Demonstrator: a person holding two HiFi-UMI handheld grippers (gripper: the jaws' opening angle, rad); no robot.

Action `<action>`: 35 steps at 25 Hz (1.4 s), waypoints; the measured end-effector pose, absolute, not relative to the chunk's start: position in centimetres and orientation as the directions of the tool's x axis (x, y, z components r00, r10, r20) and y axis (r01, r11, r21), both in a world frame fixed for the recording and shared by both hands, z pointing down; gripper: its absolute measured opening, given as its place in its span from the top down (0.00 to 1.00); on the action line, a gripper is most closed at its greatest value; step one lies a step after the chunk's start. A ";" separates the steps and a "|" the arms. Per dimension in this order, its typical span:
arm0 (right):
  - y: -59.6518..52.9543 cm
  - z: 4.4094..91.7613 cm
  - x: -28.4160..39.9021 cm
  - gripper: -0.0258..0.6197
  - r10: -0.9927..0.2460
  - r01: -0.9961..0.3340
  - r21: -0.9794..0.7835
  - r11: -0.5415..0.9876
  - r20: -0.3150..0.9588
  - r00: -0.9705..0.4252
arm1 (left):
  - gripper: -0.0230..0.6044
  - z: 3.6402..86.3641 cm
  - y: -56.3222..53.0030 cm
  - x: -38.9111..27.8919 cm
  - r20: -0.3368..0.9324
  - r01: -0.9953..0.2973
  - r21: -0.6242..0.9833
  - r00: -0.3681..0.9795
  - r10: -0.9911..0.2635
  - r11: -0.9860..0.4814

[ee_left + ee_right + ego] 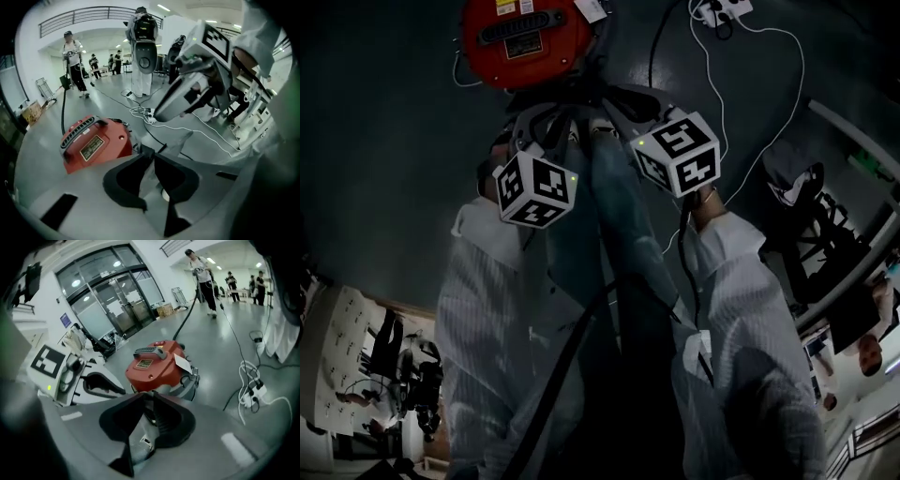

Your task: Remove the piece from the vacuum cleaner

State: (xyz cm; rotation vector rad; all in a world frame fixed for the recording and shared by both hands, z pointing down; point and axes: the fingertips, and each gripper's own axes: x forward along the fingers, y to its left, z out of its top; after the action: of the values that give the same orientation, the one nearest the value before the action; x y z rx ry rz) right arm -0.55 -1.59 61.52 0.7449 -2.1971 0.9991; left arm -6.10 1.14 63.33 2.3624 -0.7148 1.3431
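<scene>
Vacuum cleaner sits just ahead of the left gripper and right gripper. Both jaw pairs stand barely parted, apparently empty.

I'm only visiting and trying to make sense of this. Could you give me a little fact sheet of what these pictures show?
Place: large hall with a grey floor
Main thing: red vacuum cleaner, standing on the floor
Left claw: slightly open, empty, vacuum cleaner beyond it to its left
Right claw: slightly open, empty, pointing at the vacuum cleaner
Holder: person in a white coat
Nearby: white power strip with cables
</scene>
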 end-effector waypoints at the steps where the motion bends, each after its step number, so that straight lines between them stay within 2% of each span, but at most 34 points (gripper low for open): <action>1: -2.0 62.5 -0.8 0.89 -0.221 -0.698 -0.492 0.520 0.712 -0.667 | 0.87 64.2 1.5 -5.9 0.872 -0.549 0.036 0.425 -0.242 -0.835; 3: -2.7 64.0 -1.3 0.86 -0.196 -0.699 -0.534 0.476 0.711 -0.675 | 0.82 65.8 2.1 -5.5 0.887 -0.510 0.029 0.409 -0.212 -0.860; 6: -2.5 65.5 -2.3 0.82 -0.120 -0.665 -0.545 0.511 0.721 -0.683 | 0.70 67.7 2.1 -5.9 0.905 -0.464 -0.030 0.363 -0.221 -0.885; 10: 1.1 66.6 -3.0 0.77 0.052 -0.487 -0.462 0.741 0.763 -0.644 | 0.67 69.4 2.2 -6.4 0.923 -0.385 -0.062 0.329 -0.200 -0.921; 13: 3.5 68.4 -2.8 0.75 0.113 -0.376 -0.375 0.847 0.819 -0.563 | 0.67 70.5 3.1 -6.1 0.935 -0.315 -0.065 0.313 -0.168 -0.947; 18: 4.0 70.2 -3.3 0.76 0.072 -0.343 -0.269 0.900 0.868 -0.492 | 0.68 71.0 3.2 -5.8 0.937 -0.292 -0.141 0.270 -0.223 -0.946; 22: 4.0 70.5 -3.7 0.82 0.062 -0.333 -0.250 0.909 0.873 -0.484 | 0.70 71.0 2.8 -6.1 0.937 -0.326 -0.136 0.265 -0.229 -0.936; 28: 4.6 70.5 -3.4 0.88 0.094 -0.321 -0.296 0.900 0.849 -0.521 | 0.85 70.9 3.2 -6.3 0.953 -0.386 -0.009 0.275 -0.125 -0.922; 35: 5.8 70.6 -3.2 0.88 0.132 -0.221 -0.280 0.934 0.847 -0.515 | 0.88 71.2 5.2 -6.3 0.956 -0.358 0.067 0.289 -0.042 -0.931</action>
State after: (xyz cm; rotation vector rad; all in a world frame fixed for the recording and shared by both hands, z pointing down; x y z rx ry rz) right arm -3.22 5.85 70.62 0.0634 -2.0666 0.4357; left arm -6.26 5.20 71.17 2.2916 -0.3664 1.6874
